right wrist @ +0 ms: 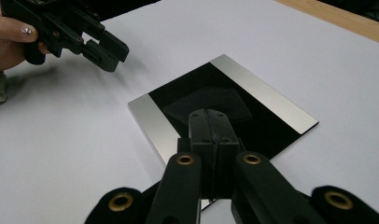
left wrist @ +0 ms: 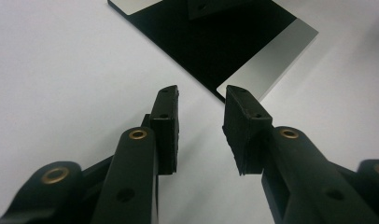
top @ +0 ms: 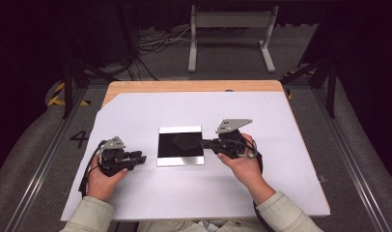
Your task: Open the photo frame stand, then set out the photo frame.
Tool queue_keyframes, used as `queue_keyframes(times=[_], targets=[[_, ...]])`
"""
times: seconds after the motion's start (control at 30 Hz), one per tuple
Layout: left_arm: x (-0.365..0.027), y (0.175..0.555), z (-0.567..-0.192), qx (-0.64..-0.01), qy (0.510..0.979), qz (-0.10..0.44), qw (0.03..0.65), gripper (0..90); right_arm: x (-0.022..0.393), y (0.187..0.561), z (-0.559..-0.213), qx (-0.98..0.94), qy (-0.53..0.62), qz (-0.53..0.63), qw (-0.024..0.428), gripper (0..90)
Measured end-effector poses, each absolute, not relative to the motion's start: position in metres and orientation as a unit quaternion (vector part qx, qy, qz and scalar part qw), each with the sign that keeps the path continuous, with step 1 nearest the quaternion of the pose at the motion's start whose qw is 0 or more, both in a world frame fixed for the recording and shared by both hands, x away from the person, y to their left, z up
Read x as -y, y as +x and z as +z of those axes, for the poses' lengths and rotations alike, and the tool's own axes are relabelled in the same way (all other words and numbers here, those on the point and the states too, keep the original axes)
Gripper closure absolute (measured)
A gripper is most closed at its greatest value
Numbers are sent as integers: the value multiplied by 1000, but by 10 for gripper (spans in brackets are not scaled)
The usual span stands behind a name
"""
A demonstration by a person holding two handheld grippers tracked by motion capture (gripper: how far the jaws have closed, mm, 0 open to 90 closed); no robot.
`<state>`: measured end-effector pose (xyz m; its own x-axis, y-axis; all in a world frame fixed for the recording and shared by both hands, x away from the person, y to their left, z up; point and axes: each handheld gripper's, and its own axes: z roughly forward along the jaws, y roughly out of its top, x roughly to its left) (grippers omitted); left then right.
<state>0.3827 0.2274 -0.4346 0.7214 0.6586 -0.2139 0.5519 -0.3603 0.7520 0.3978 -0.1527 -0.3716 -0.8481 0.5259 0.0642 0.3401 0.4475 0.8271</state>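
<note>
A square black glossy plate with a brushed silver strip along two opposite sides [top: 180,145] lies flat near the middle of a white sheet covering the wooden table [top: 136,87], as a person seated at the near edge works it with a hand-held gripper in each hand. The right gripper [top: 207,143] reaches in level from the plate's right side, its jaws pressed together with nothing visible between them, the tips hanging over the right-hand silver strip; in the right gripper view [right wrist: 209,115] they point at a faint, dark, five-sided flat piece [right wrist: 208,108] lying on the black middle of the plate. Whether the tips touch the plate cannot be told. The left gripper [top: 141,158] rests on the sheet just left of the plate's near-left corner, clear of it, jaws standing about half apart and empty; in the left gripper view [left wrist: 201,100] that corner of the plate [left wrist: 271,56] lies straight ahead of the gap between them.

The right gripper is the nearer to the flat piece, which lies ahead of its tips, toward the plate's centre. The silver strips run away from the person, so each gripper faces one strip broadside. White sheet lies open on every side of the plate, with ample room to slide or lift.
</note>
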Motion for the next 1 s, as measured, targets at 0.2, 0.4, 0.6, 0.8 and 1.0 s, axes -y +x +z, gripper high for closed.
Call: queue_keyframes(times=[0.2, 0.4, 0.6, 0.8, 1.0], targets=[[-225, 384, -434, -368, 822, 60, 431, 664, 161, 397, -365, -840, 265, 463, 97, 856], [-222, 385, -434, -366, 823, 62, 430, 660, 169, 399, -362, -831, 290, 468, 78, 801], [-224, 385, -434, -364, 825, 69, 426, 656, 173, 402, -358, -828, 306, 466, 58, 730], [-224, 384, -433, -372, 821, 65, 429, 655, 174, 410, -352, -829, 316, 459, 47, 673], [-224, 385, -434, -369, 822, 64, 428, 655, 176, 422, -347, -834, 330, 442, 41, 650]])
